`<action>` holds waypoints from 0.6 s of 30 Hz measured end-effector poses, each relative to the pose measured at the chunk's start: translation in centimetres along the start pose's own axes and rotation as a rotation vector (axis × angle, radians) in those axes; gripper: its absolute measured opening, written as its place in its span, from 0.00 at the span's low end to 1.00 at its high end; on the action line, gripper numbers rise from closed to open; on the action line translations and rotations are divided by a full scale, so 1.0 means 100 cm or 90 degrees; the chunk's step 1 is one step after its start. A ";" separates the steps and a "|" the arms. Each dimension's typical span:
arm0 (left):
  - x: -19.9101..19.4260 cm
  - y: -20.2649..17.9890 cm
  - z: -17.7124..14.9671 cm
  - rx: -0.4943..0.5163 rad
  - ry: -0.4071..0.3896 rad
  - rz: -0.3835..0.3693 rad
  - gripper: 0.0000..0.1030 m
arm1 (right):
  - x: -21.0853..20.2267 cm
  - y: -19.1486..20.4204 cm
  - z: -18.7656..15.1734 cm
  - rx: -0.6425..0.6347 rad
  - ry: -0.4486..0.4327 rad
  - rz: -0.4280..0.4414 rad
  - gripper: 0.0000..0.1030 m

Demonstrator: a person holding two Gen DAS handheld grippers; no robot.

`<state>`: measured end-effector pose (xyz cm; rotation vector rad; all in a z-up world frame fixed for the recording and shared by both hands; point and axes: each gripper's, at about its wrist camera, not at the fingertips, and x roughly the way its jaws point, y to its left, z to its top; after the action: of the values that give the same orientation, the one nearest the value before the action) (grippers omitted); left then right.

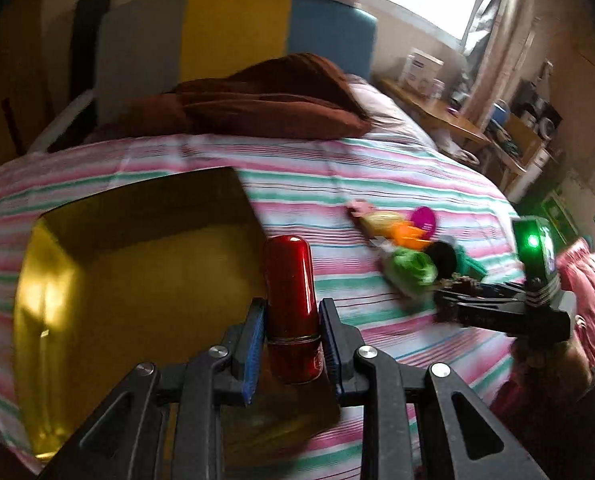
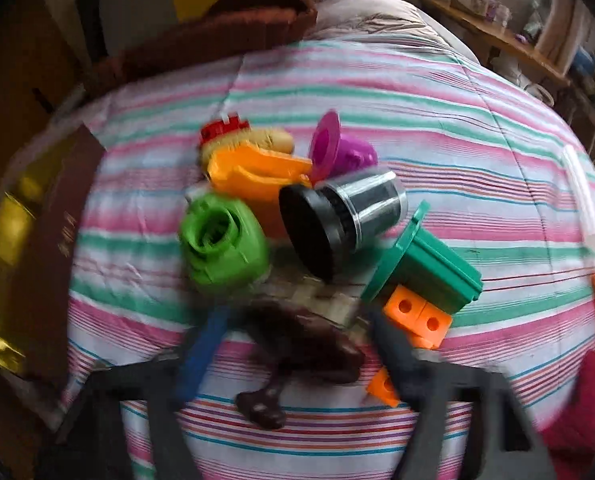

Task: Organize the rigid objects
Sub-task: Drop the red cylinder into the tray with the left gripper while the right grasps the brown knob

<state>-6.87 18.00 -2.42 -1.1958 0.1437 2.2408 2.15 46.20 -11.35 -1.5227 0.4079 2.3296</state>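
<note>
My left gripper (image 1: 291, 316) is shut on a glossy red cylinder (image 1: 291, 300), held upright over the right edge of an open box with a gold lining (image 1: 137, 280) on the striped bed. My right gripper (image 2: 297, 328) is open, its jaws wide on either side of a dark brown toy (image 2: 301, 344) lying on the bedspread. Just beyond it lies a pile of toys: a green piece (image 2: 221, 240), an orange scoop (image 2: 257, 176), a black-lidded jar (image 2: 337, 220), a purple cup (image 2: 345, 152) and a teal bin (image 2: 429, 268). The pile (image 1: 409, 248) and the right gripper (image 1: 457, 308) also show in the left wrist view.
Orange blocks (image 2: 417, 316) lie by the right finger. The box's brown side (image 2: 45, 248) stands at the left. A brown blanket (image 1: 265, 100) lies at the bed's head. A wooden side table (image 1: 437, 112) with clutter stands right of the bed.
</note>
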 end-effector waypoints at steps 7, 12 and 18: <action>0.009 0.102 -0.005 -0.051 0.028 0.098 0.25 | -0.001 0.001 -0.002 -0.019 -0.004 -0.010 0.62; 0.035 0.158 0.013 -0.090 0.054 0.149 0.25 | -0.003 0.006 -0.001 -0.032 -0.008 -0.021 0.62; 0.060 0.179 0.033 -0.063 0.053 0.191 0.26 | -0.002 0.011 0.000 -0.064 -0.012 -0.025 0.62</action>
<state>-21.52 7.16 -8.26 -1.4006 0.2632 2.4805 1.71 45.17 -11.13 -1.5379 0.2566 2.3647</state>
